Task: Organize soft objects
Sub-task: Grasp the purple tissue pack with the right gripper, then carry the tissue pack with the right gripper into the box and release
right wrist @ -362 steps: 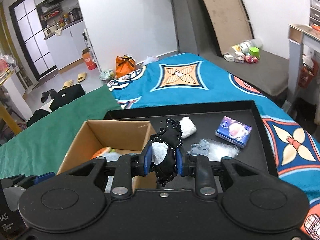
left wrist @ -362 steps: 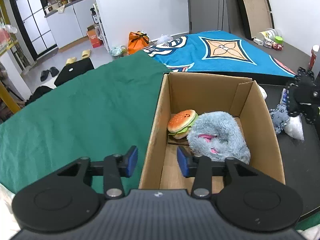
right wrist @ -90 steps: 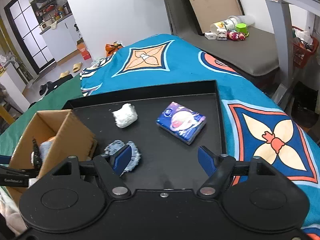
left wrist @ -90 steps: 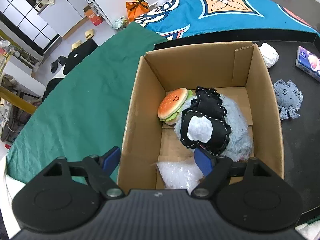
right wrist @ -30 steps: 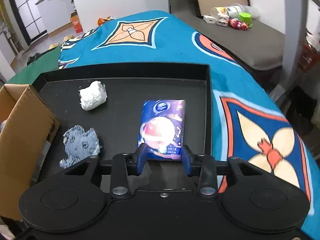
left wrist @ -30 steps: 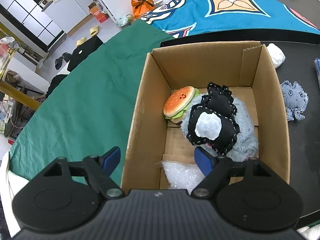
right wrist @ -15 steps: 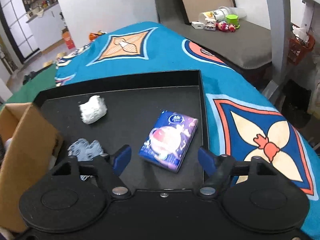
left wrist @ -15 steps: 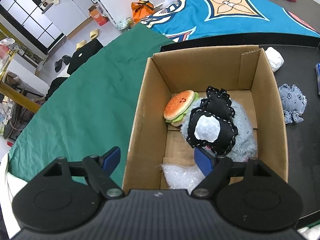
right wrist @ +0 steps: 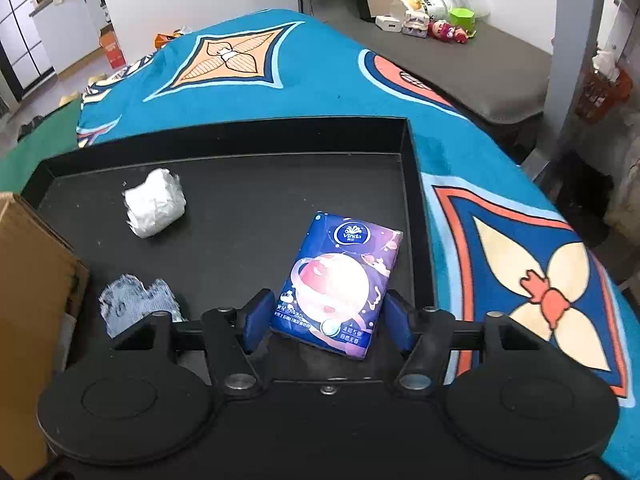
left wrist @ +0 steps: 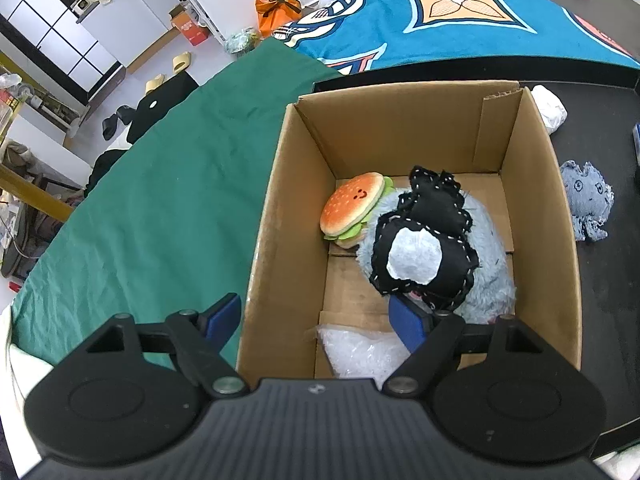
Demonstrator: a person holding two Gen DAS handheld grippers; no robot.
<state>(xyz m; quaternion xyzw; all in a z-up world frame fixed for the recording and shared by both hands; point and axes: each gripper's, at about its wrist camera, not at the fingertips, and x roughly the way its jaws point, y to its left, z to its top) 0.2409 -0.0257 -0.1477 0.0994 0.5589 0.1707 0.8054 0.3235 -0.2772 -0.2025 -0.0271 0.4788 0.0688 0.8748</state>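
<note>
Right claw [right wrist: 324, 322]: blue pads straddle the near end of the purple-blue tissue packet [right wrist: 338, 282], one pad on each long edge. The jaws have just been closing in, yet a sliver of gap shows on both sides; not clamped.

The packet lies flat in the black shallow tray [right wrist: 404, 136], near its right wall. Its long axis runs away from the claw, tilted slightly right at the far end, so the pads meet its narrow width. A straight squeeze should do, in my judgement.

Left of the packet: a frayed pale-blue fabric scrap [right wrist: 136, 308]; farther back, a crumpled white paper wad [right wrist: 154, 208].

Left claw [left wrist: 314, 322]: jaws wide apart and empty, straddling the near wall of the brown cardboard box [left wrist: 400, 120], well left of the packet. The right hand is plainly nearer.
</note>
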